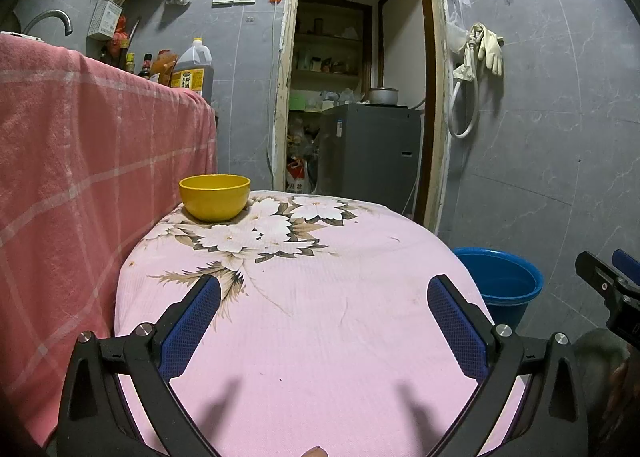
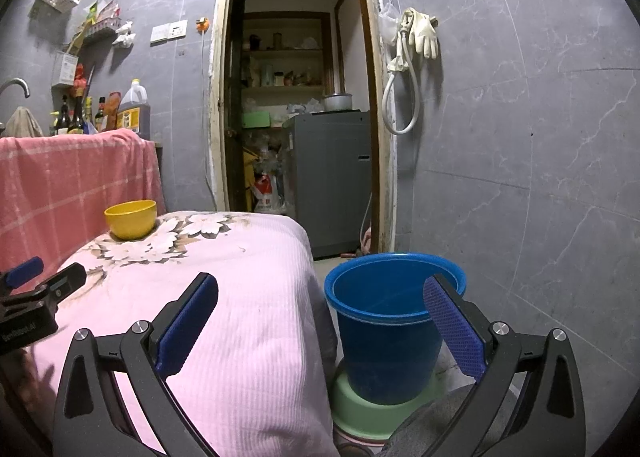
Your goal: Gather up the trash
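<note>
Hovering above the near edge of the surface [image 1: 320, 337], the left gripper [image 1: 324, 321] is being held with its jaws spread wide apart and nothing between them. The surface is being covered by a pink cloth with a floral print toward its far edge. A yellow bowl [image 1: 214, 197] is being carried at the far left corner of the surface, close against a pink checked cloth [image 1: 80, 157] that is being draped over a higher counter to the left. A few small specks are being shown on the pink cloth of the surface; what they are cannot be told.

The right gripper [image 2: 320, 321] is being held off the right edge of the surface, with its jaws likewise wide apart and empty. Its left finger is being seen over the cloth edge and its right finger over the rim of a blue bucket [image 2: 384, 345]. The bucket is being supported upright on a pale green basin [image 2: 360, 413] on the floor, just beside the right edge of the surface. Its inside is being shown as dark, and its contents cannot be told.
</note>
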